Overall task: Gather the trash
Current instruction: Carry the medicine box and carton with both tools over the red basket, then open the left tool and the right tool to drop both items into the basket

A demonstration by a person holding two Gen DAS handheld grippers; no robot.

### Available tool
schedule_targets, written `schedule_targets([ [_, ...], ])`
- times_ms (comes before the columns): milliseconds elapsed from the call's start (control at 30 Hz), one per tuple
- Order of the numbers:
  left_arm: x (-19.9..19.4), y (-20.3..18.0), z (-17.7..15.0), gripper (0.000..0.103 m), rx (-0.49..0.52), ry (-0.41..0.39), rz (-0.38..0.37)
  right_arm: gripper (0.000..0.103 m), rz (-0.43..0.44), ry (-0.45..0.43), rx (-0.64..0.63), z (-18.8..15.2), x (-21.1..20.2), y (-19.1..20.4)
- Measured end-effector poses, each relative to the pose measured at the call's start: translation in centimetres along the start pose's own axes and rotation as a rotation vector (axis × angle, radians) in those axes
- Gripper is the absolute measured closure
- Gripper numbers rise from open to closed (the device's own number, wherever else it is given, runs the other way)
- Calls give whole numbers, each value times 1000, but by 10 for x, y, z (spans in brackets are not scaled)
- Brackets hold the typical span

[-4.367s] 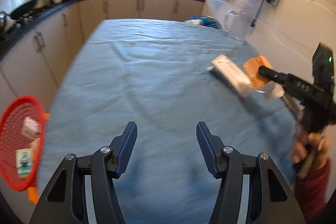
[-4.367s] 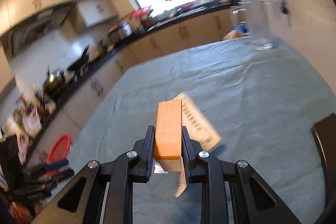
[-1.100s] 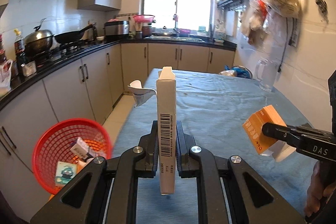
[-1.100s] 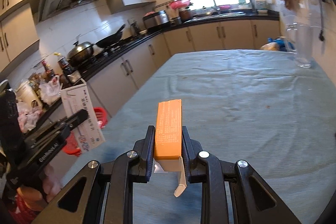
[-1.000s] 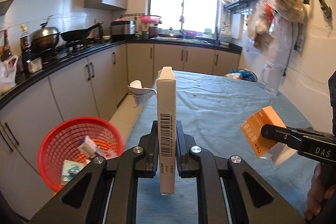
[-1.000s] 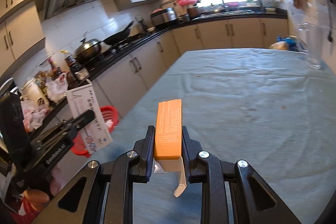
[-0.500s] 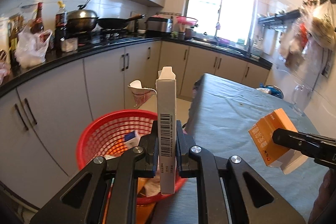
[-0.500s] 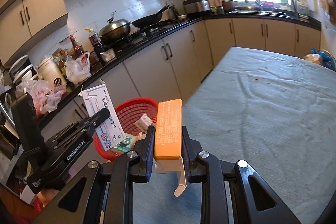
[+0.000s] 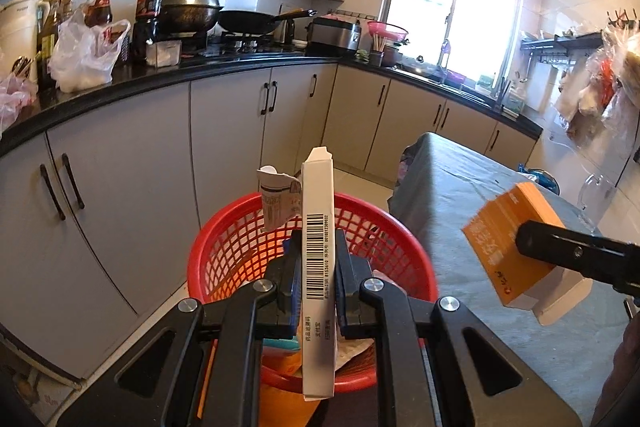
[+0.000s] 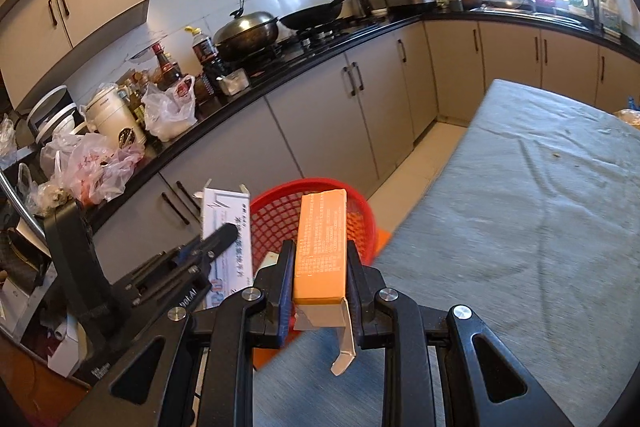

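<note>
Basket (image 9: 224,251) contents mostly hidden behind left claw (image 9: 318,267), white box (image 9: 318,267).

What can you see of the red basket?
The red basket is round, looks like plastic, with lattice walls and a solid rim. It stands upright on the floor between the grey cabinets and the end of the cloth-covered table. Some packets and paper lie inside. The white box in the left tongs is held in front of it; the orange box hides part of it in the right view.
</note>
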State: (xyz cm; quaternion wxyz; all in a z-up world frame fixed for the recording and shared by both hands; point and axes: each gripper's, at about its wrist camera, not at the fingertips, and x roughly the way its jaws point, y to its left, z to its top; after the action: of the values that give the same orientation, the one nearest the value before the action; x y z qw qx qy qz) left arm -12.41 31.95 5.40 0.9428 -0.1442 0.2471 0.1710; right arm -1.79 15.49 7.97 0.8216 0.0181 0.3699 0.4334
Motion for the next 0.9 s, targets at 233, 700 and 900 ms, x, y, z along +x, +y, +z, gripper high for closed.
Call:
schedule_targets([
  [233, 11, 14, -6, 90, -25, 24, 2, 78, 30, 66, 31, 7, 45, 5],
  [700, 18, 14, -10, 90, -11, 22, -16, 76, 8, 138, 68, 5, 92, -3],
  [900, 16, 14, -9, 77, -11, 11, -16, 67, -1, 106, 66, 9, 81, -5],
])
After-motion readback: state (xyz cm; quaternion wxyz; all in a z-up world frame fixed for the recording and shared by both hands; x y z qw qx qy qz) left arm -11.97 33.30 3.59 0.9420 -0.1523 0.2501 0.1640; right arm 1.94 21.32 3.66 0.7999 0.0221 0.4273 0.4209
